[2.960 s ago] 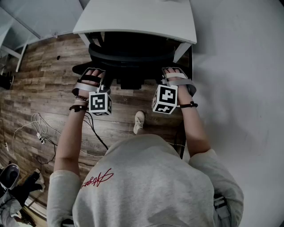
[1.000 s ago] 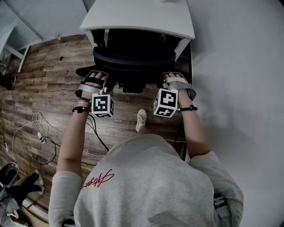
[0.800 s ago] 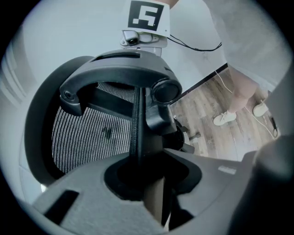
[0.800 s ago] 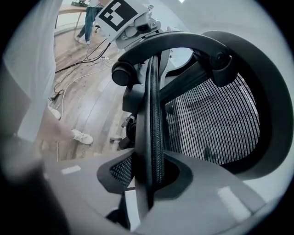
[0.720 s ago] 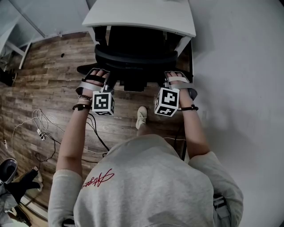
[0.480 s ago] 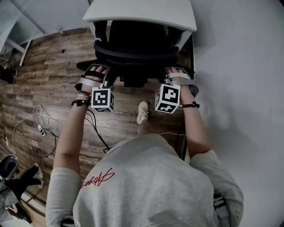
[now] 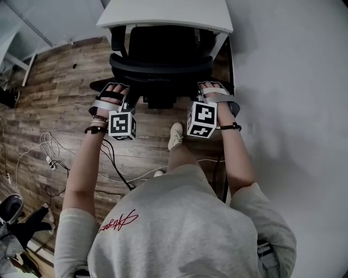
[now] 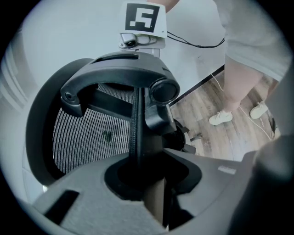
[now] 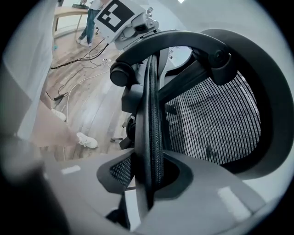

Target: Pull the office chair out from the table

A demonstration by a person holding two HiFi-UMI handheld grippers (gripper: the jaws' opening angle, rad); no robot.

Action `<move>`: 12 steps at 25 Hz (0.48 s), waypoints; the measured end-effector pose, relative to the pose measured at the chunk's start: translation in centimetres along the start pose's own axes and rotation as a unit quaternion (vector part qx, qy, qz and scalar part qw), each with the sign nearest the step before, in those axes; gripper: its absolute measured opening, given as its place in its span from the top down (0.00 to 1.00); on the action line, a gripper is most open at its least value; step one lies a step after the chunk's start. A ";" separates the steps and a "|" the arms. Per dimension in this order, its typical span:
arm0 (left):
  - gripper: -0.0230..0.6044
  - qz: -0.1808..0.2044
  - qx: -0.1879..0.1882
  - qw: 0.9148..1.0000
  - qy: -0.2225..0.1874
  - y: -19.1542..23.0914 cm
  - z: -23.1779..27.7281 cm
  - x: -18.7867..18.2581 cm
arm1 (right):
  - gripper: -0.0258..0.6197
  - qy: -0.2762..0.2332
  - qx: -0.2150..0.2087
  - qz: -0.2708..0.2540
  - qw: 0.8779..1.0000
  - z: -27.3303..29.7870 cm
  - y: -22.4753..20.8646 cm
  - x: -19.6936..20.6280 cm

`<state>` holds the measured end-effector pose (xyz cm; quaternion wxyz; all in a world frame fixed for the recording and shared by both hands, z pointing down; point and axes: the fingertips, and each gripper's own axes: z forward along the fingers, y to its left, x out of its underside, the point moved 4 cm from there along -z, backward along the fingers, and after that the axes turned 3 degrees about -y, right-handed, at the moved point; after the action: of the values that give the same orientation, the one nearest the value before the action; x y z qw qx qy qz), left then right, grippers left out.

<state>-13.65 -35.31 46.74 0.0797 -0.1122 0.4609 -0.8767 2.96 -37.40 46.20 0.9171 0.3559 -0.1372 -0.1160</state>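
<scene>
The office chair (image 7: 161,66) is located at the near edge of the white table (image 7: 163,12), with its backrest just in front of the tabletop and its seat tucked beneath it. The chair is gripped at both sides of the backrest. The left gripper (image 7: 129,96) is clamped on the left rim of the backrest: in the left gripper view, the dark frame edge (image 8: 137,133) is seen running down between the jaws, which are closed against it. The right gripper (image 7: 200,95) is clamped on the right rim in the same manner; in the right gripper view, the mesh-lined frame edge (image 9: 150,119) is seated between the jaws. Both grippers are pointed forward and downward. Loose cables (image 7: 43,157) are laid on the wooden floor (image 7: 60,81) to the left, and a light shoe (image 7: 174,136) is planted between the two grippers, behind the chair.
</scene>
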 end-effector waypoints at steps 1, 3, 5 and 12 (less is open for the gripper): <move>0.79 0.002 -0.003 1.000 -0.001 0.0 -0.4 -0.1 | 0.81 0.001 0.004 -0.002 1.000 -0.3 0.2 -0.1; 0.79 0.004 -0.007 1.000 -0.002 -0.2 -1.1 0.1 | 0.82 0.002 0.010 -0.005 1.000 -0.7 0.6 -0.6; 0.79 0.002 -0.002 1.000 -0.002 -0.5 -0.9 0.3 | 0.82 0.000 0.008 -0.003 1.000 -0.4 0.7 -0.8; 0.79 -0.002 -0.003 1.000 -0.002 -0.5 -1.5 -0.1 | 0.82 0.000 0.010 -0.012 1.000 -1.1 1.0 -0.8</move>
<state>-13.97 -33.83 46.29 0.0784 -0.1154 0.4632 -0.8752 2.72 -35.80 45.96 0.9121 0.3663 -0.1346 -0.1255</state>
